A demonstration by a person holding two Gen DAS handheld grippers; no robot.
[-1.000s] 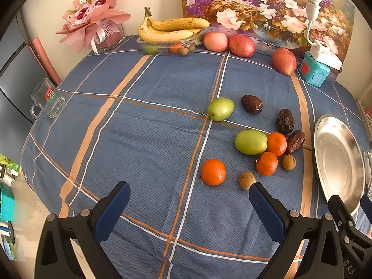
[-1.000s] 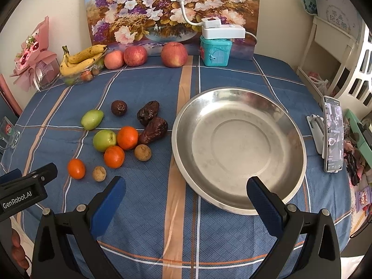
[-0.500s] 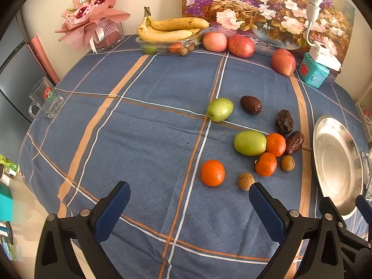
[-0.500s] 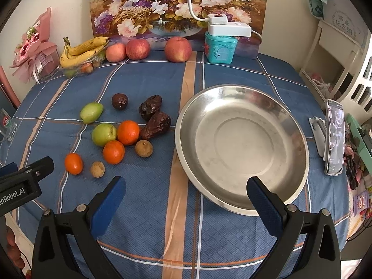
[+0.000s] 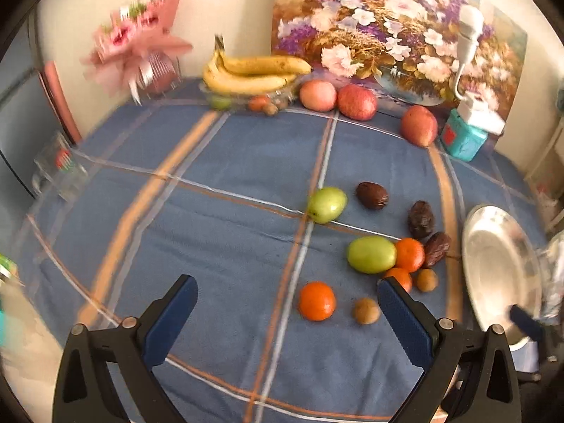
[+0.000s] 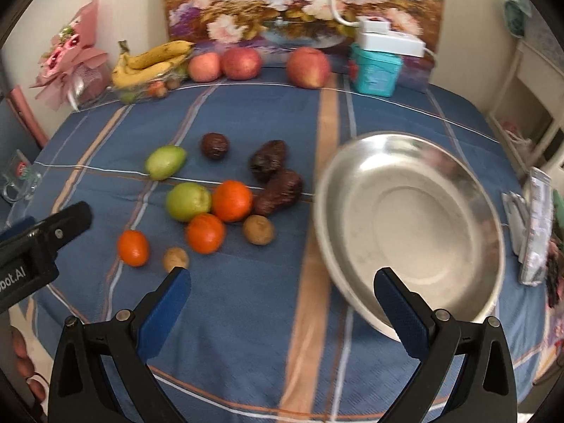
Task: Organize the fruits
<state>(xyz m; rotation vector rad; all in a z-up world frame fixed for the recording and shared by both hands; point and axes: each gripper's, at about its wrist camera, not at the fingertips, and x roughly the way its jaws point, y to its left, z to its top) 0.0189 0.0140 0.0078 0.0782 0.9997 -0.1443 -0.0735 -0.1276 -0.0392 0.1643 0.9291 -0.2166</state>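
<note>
Two tongs, left tongs (image 5: 287,312) and right tongs (image 6: 282,303), gape empty over a blue plaid-clothed desk (image 6: 246,112); smooth round oranges (image 6: 231,200), wrinkled dates (image 6: 278,190), shiny steel plate (image 6: 409,225) at frame right.

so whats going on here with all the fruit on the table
A person holds a gripper in each hand over a blue tablecloth; both the left gripper and the right gripper are open and empty. Small fruit lies loose in a cluster: three oranges, two green fruits, dark dates and small brown fruits. The steel plate beside them holds nothing. Bananas and apples sit at the back.
</note>
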